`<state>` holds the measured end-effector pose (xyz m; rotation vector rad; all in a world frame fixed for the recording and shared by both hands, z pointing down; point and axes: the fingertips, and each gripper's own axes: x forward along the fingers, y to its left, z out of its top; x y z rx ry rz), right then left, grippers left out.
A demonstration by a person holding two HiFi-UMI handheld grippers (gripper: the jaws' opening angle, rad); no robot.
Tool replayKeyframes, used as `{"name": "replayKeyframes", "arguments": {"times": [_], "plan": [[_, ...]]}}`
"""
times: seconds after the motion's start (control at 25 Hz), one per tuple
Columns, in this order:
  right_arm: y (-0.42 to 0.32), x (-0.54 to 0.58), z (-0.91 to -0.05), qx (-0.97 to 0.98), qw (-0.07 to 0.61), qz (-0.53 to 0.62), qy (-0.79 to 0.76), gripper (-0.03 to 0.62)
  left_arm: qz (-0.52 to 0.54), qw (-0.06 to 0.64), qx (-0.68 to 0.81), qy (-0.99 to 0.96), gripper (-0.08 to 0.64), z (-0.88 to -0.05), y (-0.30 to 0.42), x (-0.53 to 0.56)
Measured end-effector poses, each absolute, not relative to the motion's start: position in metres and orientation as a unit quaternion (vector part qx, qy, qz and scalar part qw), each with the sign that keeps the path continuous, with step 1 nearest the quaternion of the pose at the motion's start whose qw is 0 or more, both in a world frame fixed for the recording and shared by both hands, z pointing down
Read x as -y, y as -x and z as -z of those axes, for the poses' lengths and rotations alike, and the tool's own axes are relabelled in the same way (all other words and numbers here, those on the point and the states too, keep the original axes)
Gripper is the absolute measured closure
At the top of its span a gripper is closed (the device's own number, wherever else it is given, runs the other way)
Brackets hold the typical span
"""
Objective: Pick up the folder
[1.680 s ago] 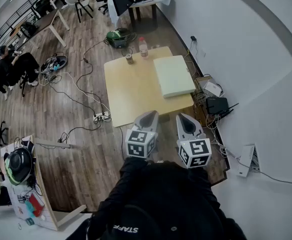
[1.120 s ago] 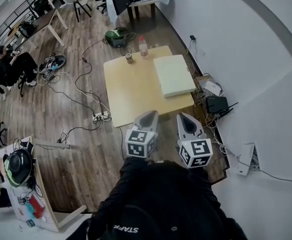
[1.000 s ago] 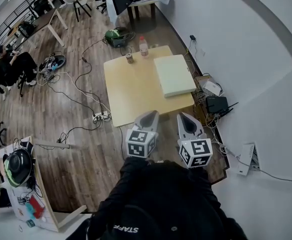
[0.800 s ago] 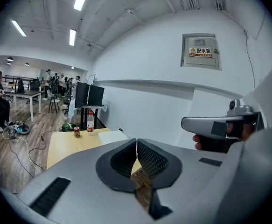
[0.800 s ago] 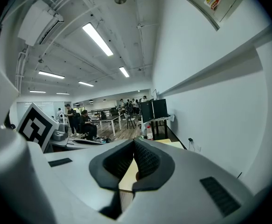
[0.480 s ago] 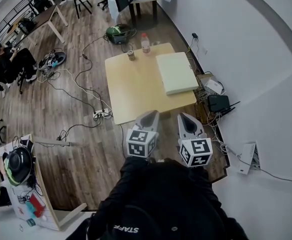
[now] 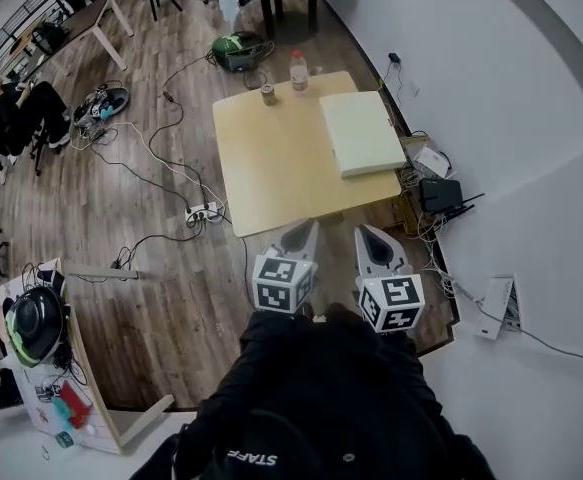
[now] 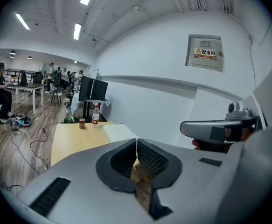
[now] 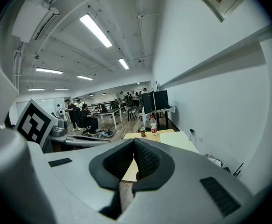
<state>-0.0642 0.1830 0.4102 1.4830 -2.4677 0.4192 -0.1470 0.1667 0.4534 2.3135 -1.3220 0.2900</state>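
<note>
Table (image 7: 271, 163) sits higher in head view, which alone shows the whole folder (image 7: 361, 133); left tool (image 8: 136, 143), right tool (image 9: 133, 142) closed.

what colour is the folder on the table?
Folder: plain pale cream, almost white. Shows best in the head view.

A light wooden table (image 7: 281, 163) is set on a plank floor (image 7: 151, 278). A pale folder (image 7: 361, 133) is laid flat along its right side, and a can (image 7: 267, 93) and a bottle (image 7: 298, 71) are stood close together at its far edge.
</note>
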Motion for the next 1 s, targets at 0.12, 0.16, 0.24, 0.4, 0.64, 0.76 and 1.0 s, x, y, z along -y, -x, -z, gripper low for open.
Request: {"name": "replayKeyframes", "arguments": {"times": [0.12, 0.16, 0.24, 0.4, 0.64, 0.76, 1.0], "plan": [[0.07, -0.187, -0.423, 0.839, 0.122, -0.156, -0.507, 0.569, -0.111, 0.238, 0.48, -0.837, 0.525, -0.464, 0.156, -0.17], [0.072, -0.189, -0.428, 0.837, 0.124, -0.161, -0.508, 0.569, -0.112, 0.241, 0.48, -0.836, 0.525, -0.468, 0.159, -0.172], [0.076, -0.193, -0.435, 0.833, 0.127, -0.168, -0.511, 0.569, -0.117, 0.248, 0.48, -0.834, 0.525, -0.476, 0.167, -0.176], [0.084, -0.198, -0.443, 0.828, 0.131, -0.176, -0.516, 0.569, -0.12, 0.256, 0.478, -0.832, 0.525, -0.483, 0.178, -0.179], [0.079, -0.194, -0.45, 0.82, 0.133, -0.186, -0.525, 0.569, -0.119, 0.26, 0.473, -0.833, 0.525, -0.488, 0.176, -0.171], [0.07, -0.184, -0.453, 0.817, 0.13, -0.19, -0.529, 0.569, -0.123, 0.264, 0.47, -0.833, 0.525, -0.492, 0.169, -0.161], [0.049, -0.137, -0.465, 0.819, 0.129, -0.198, -0.523, 0.569, -0.129, 0.267, 0.473, -0.83, 0.525, -0.501, 0.147, -0.118]]}}
